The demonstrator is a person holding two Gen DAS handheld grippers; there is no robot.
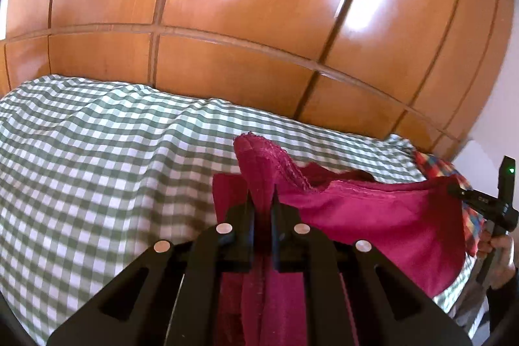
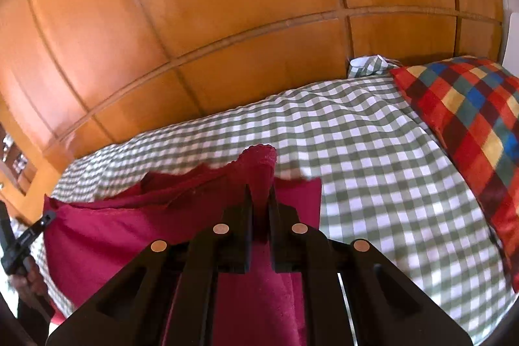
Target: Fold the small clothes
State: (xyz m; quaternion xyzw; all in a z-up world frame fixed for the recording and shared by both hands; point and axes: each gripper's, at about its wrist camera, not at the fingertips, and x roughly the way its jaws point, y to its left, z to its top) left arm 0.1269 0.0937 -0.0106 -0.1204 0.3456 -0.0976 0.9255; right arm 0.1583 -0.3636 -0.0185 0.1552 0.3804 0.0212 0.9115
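Both claws are clamped on 1 crimson knit garment (image 1: 373,216): left gripper (image 1: 262,200) and right gripper (image 2: 259,196) each pinch a corner, raised over the green-and-white checked bedcover (image 1: 97,151). Corners should be kept level and taut. The multicoloured checked pillow (image 2: 470,119) lies near; wooden panelling (image 1: 259,21) stands behind.

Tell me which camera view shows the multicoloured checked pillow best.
The right wrist view: the pillow lies broad and unobstructed on the gingham sheet at the right. The left wrist view shows only a sliver of it behind the red garment at the far right.
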